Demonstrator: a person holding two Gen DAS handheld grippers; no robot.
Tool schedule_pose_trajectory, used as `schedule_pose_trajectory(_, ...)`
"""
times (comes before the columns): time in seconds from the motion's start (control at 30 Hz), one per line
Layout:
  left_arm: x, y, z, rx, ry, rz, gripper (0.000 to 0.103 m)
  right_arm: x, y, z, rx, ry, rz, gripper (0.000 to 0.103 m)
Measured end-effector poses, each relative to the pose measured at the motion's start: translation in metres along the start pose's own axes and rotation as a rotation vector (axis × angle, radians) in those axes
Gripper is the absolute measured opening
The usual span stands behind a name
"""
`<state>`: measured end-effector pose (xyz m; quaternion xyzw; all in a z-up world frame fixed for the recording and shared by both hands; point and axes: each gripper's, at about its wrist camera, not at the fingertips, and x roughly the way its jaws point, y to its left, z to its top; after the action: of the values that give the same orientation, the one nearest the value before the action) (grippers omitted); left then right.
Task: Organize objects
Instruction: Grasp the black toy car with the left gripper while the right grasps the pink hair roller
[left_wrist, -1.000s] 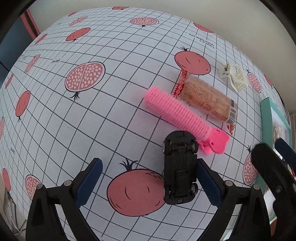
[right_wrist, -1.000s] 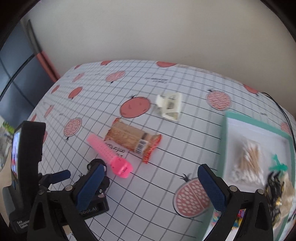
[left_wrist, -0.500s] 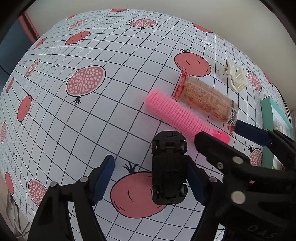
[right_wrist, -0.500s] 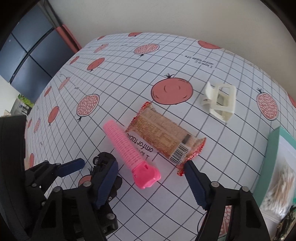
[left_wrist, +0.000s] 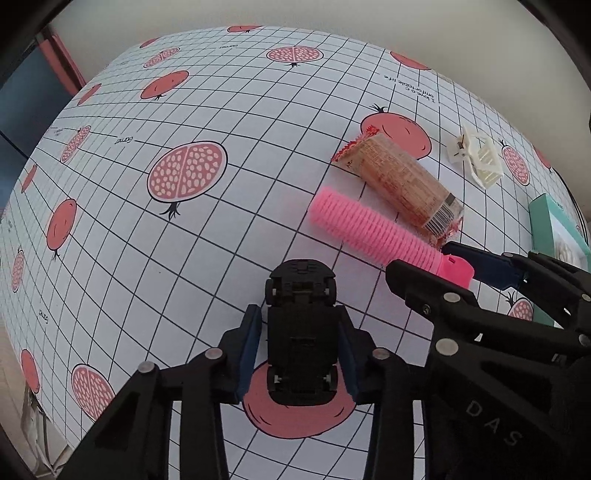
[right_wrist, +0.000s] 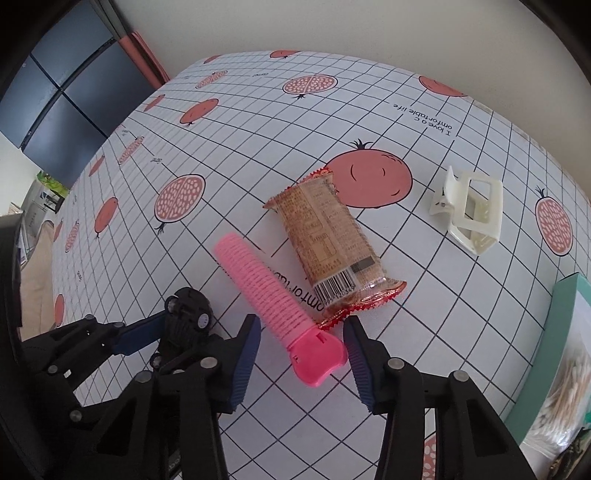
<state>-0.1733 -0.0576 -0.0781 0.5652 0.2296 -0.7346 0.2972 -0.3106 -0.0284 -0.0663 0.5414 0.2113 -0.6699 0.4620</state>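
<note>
Toy car (left_wrist: 301, 328) upside down, lengthwise between left claw (left_wrist: 301, 349) pads.

The left claw (left_wrist: 301, 347) grips the black toy car (left_wrist: 301, 332), upside down, blue pads against both its sides. Ahead and right of it lie the pink hair roller (left_wrist: 373, 230) and a snack packet (left_wrist: 402, 188); the right claw (left_wrist: 454, 264) straddles the roller's flat end.

Bright even daylight, soft faint shadows, sharp focus, strong fisheye bending, dark vignette at corners.
</note>
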Motion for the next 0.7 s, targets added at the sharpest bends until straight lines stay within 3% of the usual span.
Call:
schedule_pose_trajectory(0.1,0.0,0.001,-0.003,0.002,-0.001,-0.004,0.035,-0.001,0.001,0.0,-0.005,0.003,0.005,0.046)
schedule_pose_trajectory(0.7,0.0,0.013,-0.021,-0.003,0.02,-0.025,0.035,-0.005,-0.006,-0.008,0.044,0.018,0.043,0.038)
